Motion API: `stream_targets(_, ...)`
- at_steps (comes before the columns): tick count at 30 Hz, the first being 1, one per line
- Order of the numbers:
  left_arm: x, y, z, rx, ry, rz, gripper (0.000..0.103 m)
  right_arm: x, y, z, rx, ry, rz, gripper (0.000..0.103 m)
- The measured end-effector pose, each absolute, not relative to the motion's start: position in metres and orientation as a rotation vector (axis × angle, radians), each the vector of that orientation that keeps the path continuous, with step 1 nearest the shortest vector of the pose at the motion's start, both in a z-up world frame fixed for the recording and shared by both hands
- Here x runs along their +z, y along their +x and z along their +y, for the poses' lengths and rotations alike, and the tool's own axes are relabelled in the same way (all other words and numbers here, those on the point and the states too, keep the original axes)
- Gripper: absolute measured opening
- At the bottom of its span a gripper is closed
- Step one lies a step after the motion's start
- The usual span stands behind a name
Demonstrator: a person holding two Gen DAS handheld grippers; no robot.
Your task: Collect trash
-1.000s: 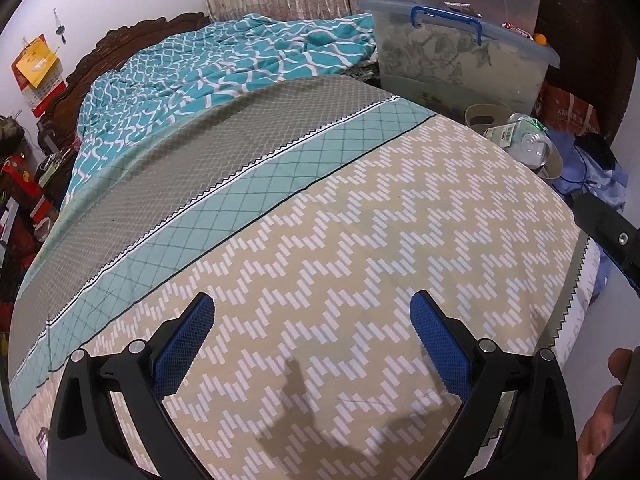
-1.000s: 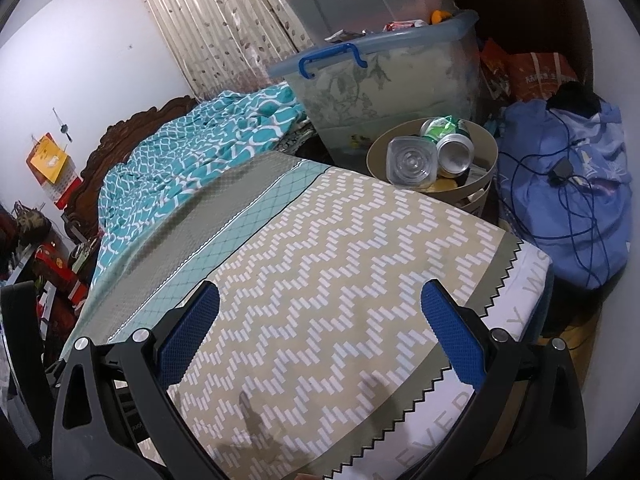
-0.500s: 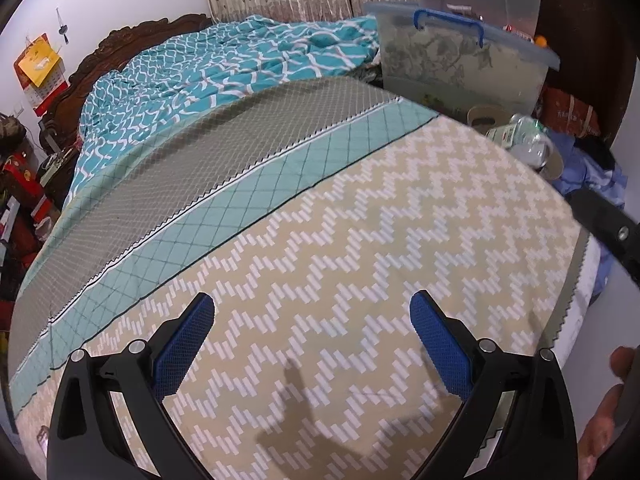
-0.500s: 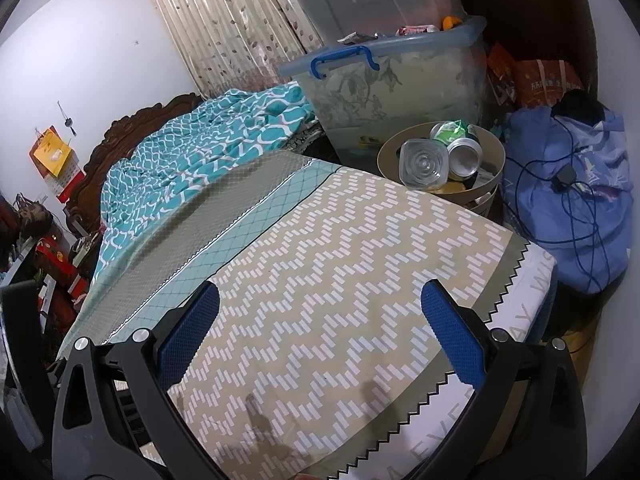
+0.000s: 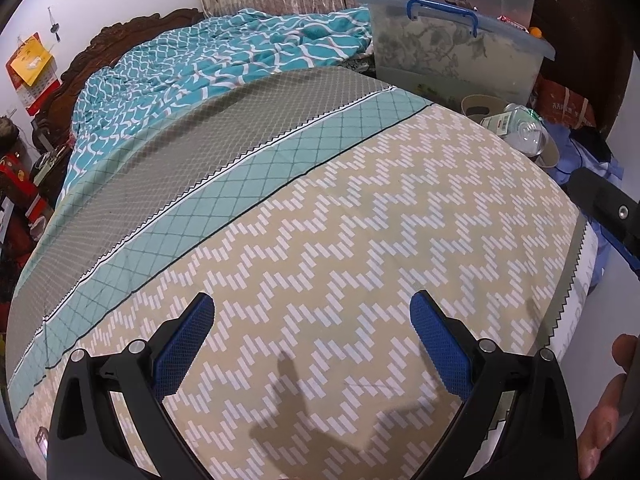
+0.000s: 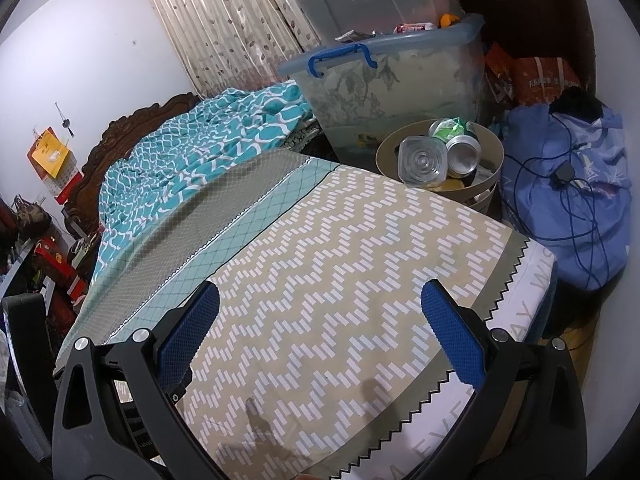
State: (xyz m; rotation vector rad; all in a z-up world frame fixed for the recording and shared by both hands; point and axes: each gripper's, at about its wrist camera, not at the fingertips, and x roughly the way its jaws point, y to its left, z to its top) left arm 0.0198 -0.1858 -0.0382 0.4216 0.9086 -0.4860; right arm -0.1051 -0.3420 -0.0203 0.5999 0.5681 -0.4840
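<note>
While both hand-held grippers, left point(image 5: 312, 320) and right point(image 6: 320, 312), hang wide open and empty over the bed point(image 6: 340, 260), the bin point(image 6: 494, 150) hides its trash partly.

Mattress point(image 6: 520, 300) side: partial grey letters "EVE", "AY WI". Orange bag point(image 6: 544, 76): print illegible. Nothing else readable.

The left tongs point(image 5: 312, 312) hang wide apart and empty above the bed point(image 5: 360, 248), which has a beige zigzag cover. Behind the bed's far corner stands a round bin point(image 5: 480, 105) with what seems a clear bottle point(image 5: 524, 132) inside, partly hidden. A storage box point(image 5: 456, 60) with a blue handle stands behind it. A hand point(image 5: 608, 412) shows at the right edge.
</note>
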Motion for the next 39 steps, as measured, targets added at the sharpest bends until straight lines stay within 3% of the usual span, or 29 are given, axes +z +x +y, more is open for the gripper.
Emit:
stream_targets(23, -0.046, 0.014, -0.197, -0.507, 0.452, 0.914, 0.094, -0.031, -0.106, -0.348, -0.487, 0.625, 0.58, 0.1)
stream_targets(39, -0.024, 0.003, -0.188, -0.518, 0.419, 0.787, 0.094, -0.031, -0.105, -0.344, -0.496, 0.616, 0.576, 0.1)
